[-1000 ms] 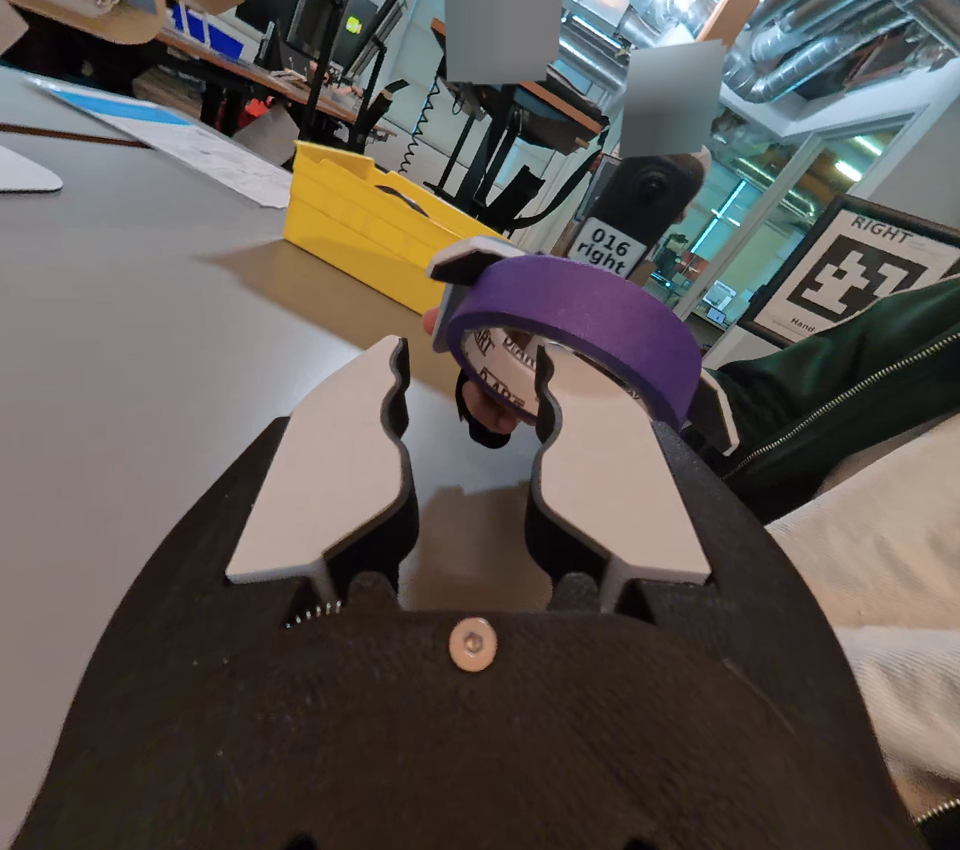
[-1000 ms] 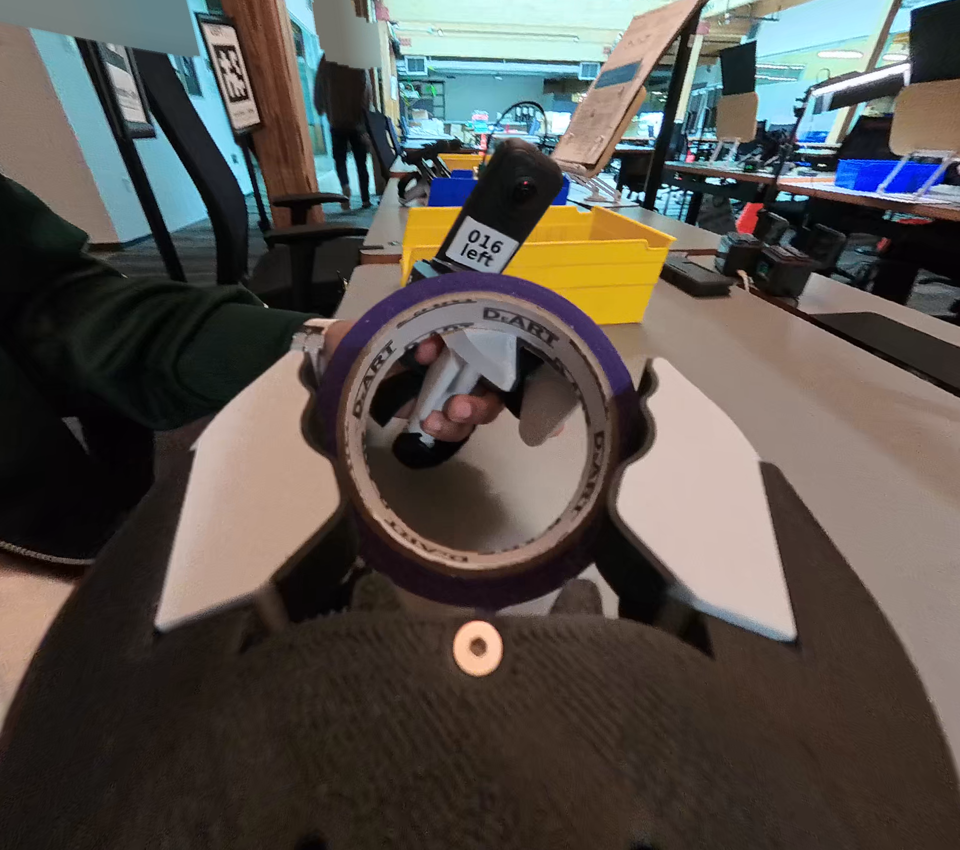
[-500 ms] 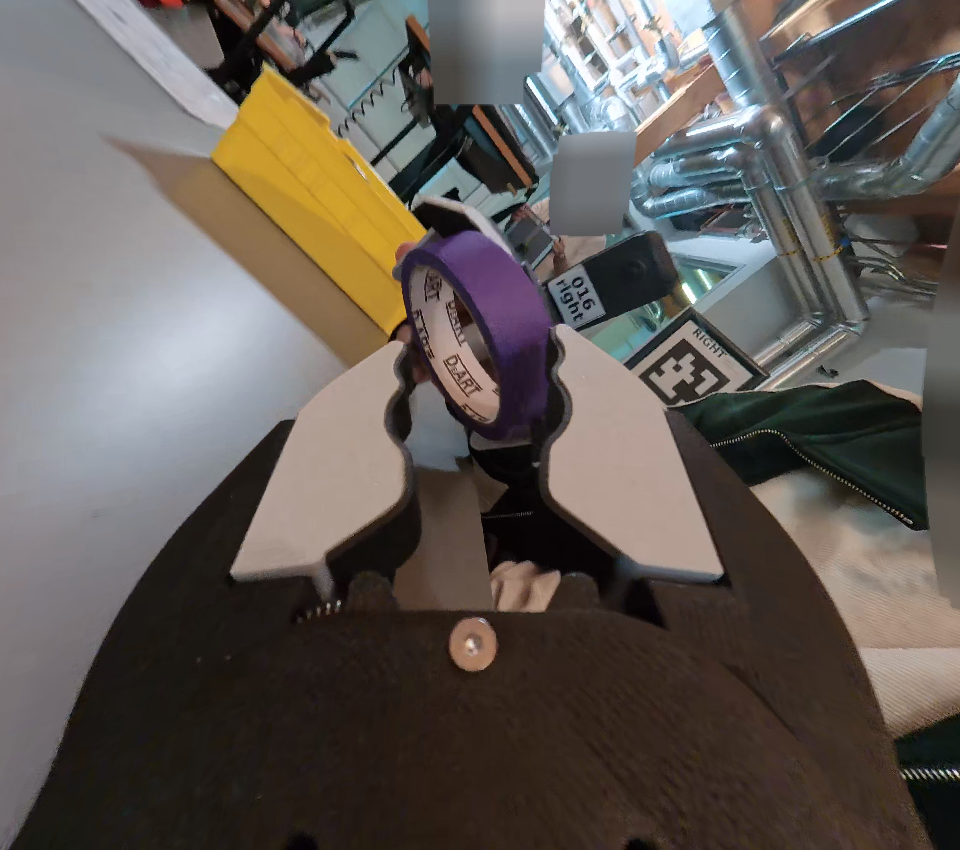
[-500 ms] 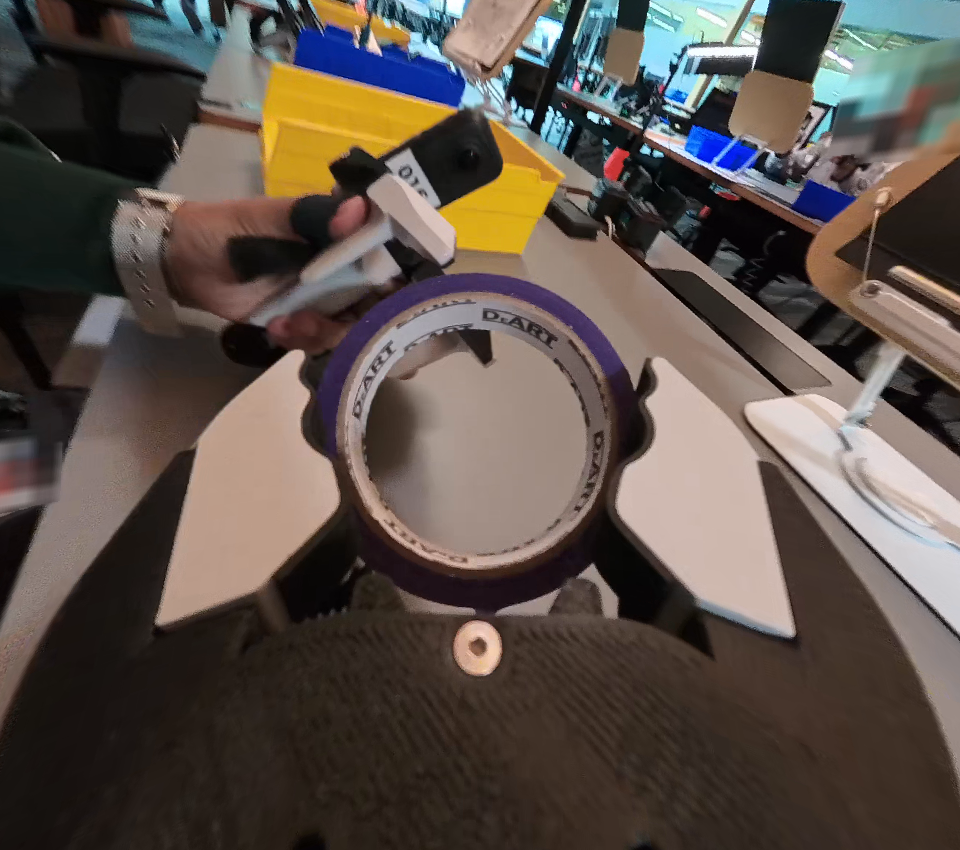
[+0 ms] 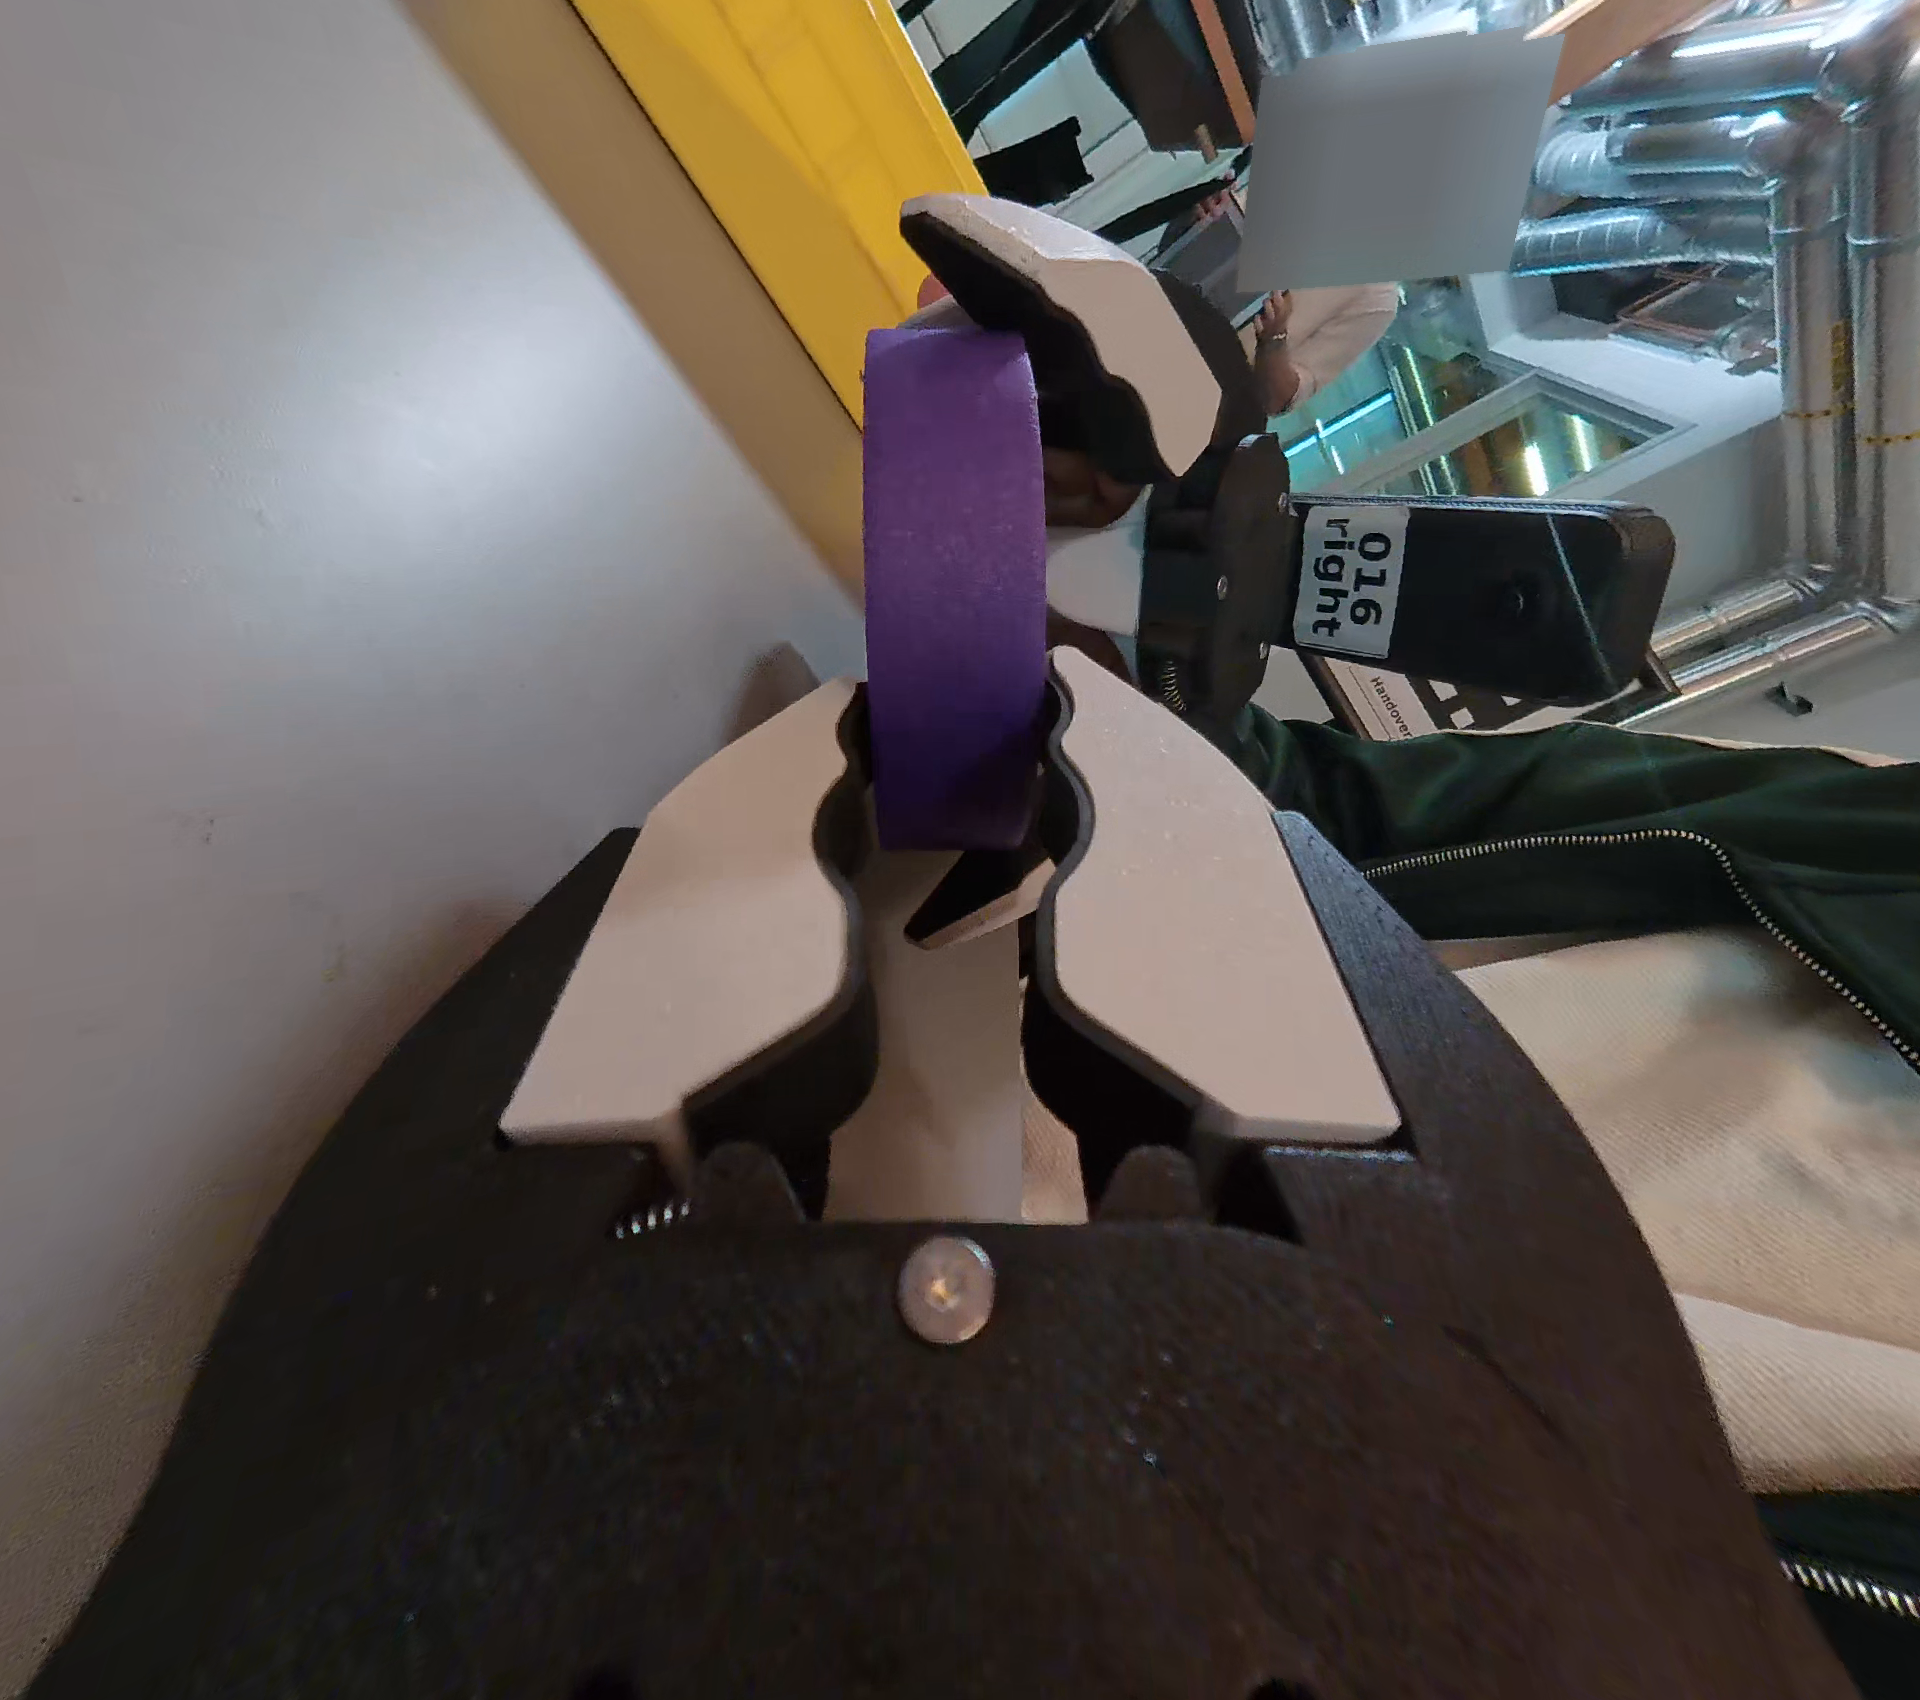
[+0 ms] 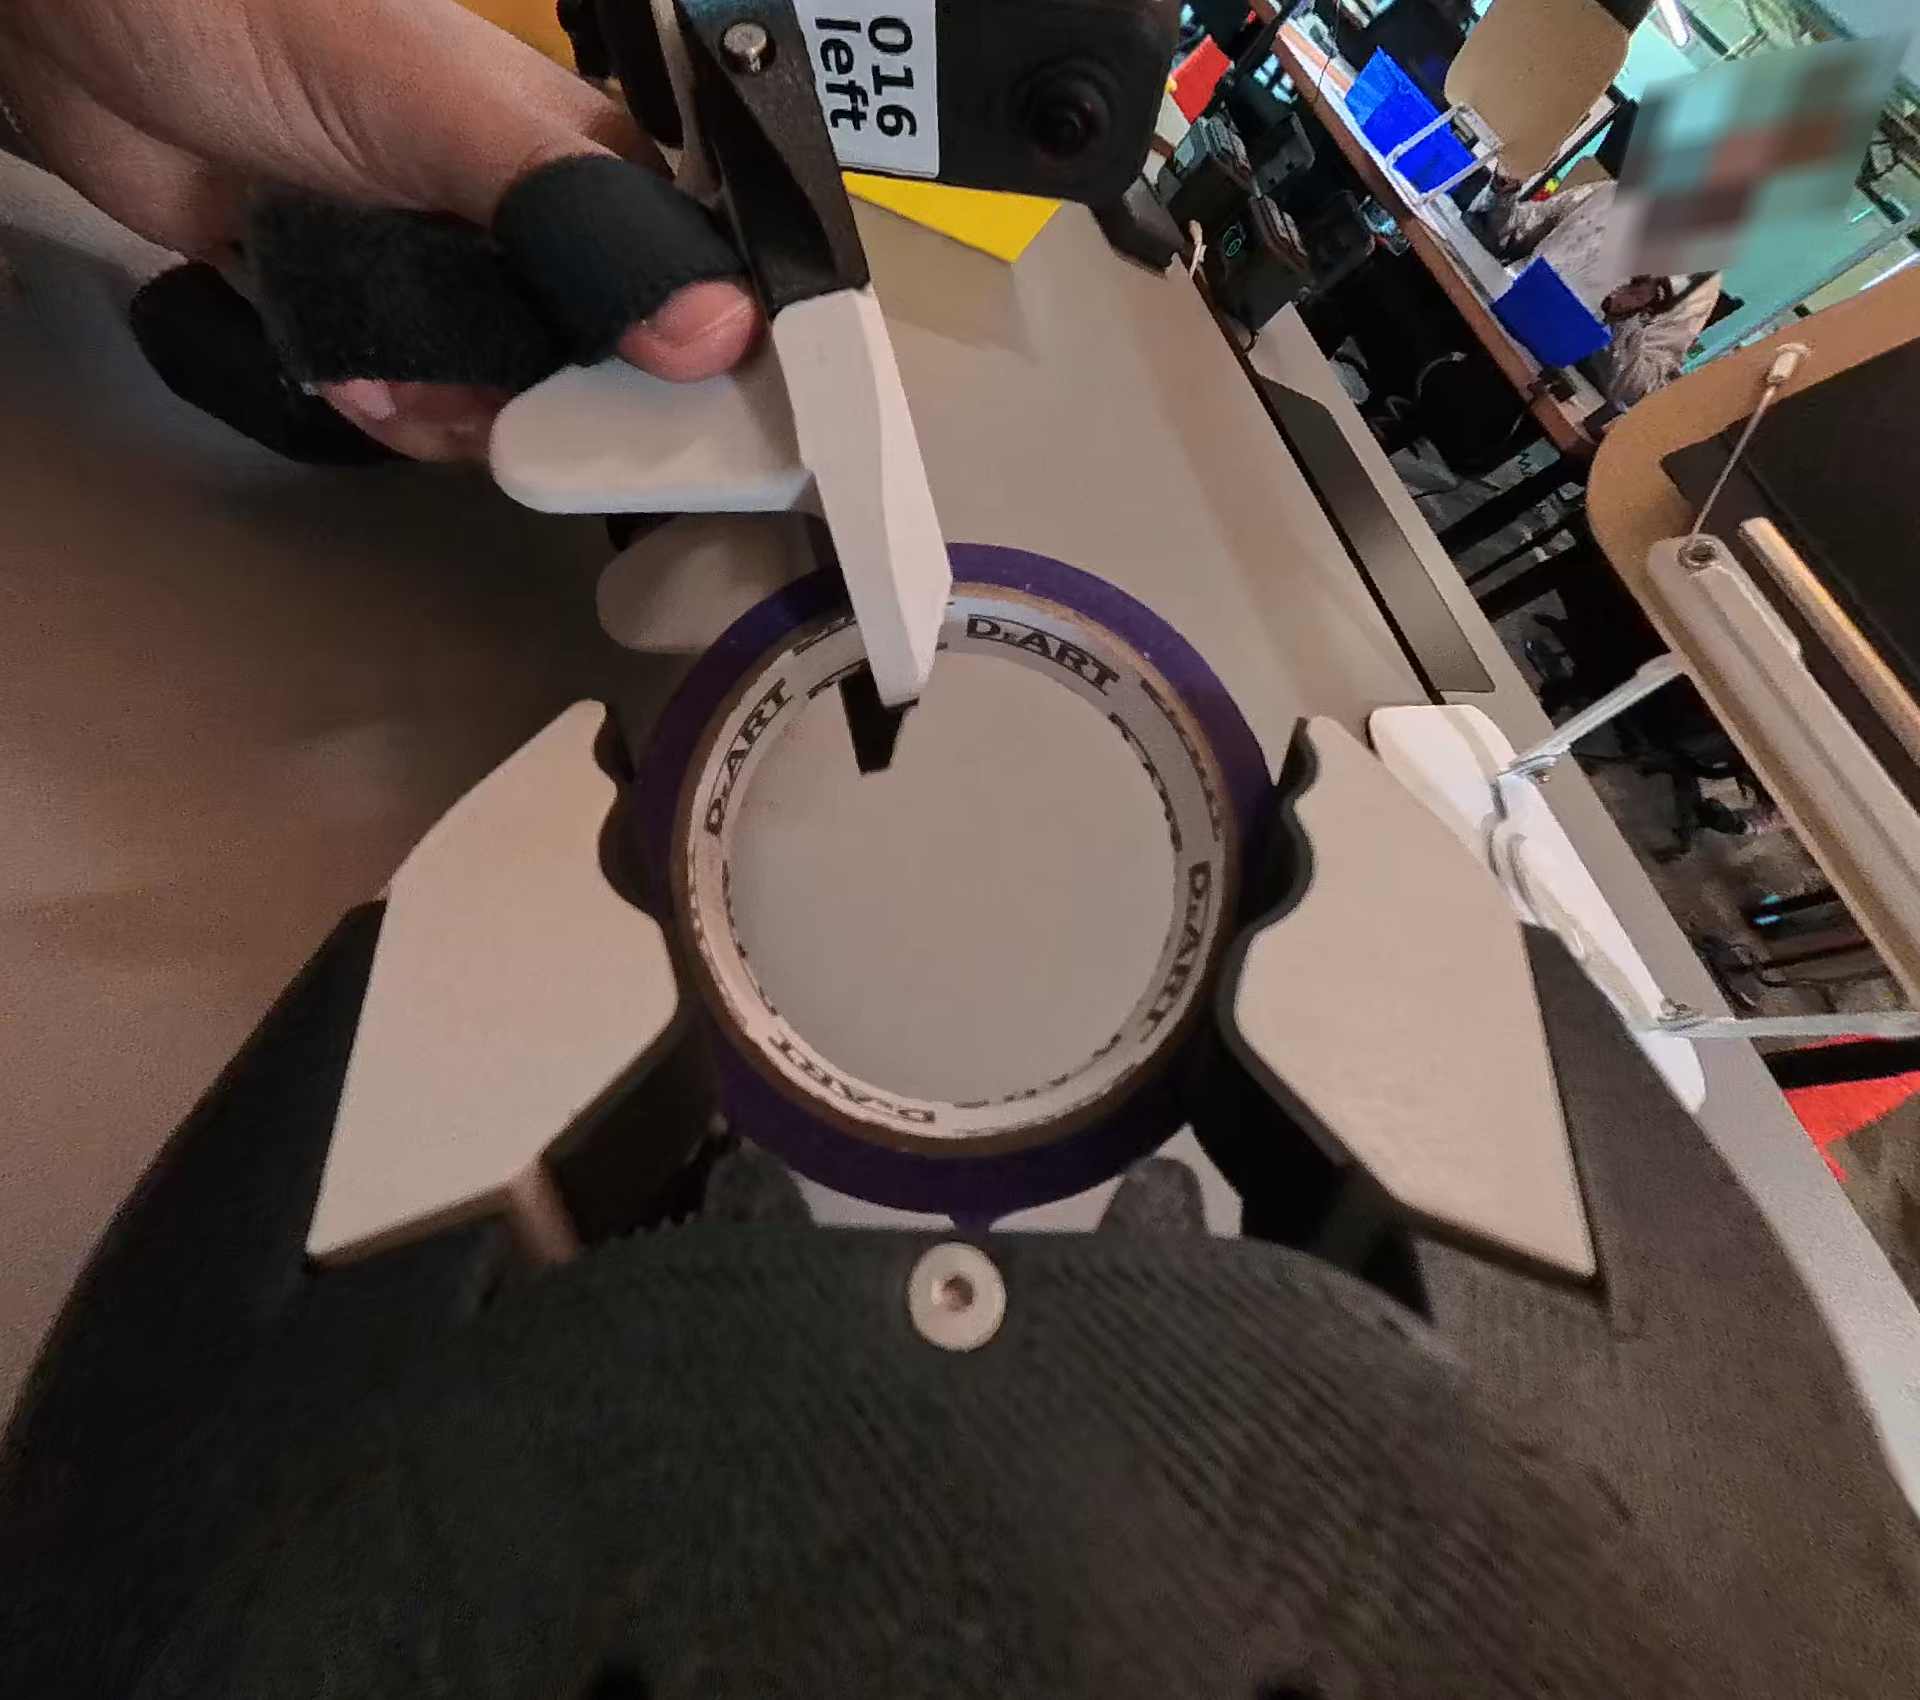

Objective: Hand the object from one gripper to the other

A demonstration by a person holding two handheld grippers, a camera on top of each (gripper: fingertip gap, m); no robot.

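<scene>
The handover looks mid-transfer: at frame centre of the left wrist view, the left gripper (image 5: 951, 777) has its jaws pinched across the band of the purple masking-tape roll (image 5: 951, 590), while the right gripper (image 6: 951, 861) clamps the roll's outer rim. Next, the right must let go. Upper left, a yellow plastic bin (image 5: 727, 29) sits clear on the grey table (image 5: 260, 507).
</scene>
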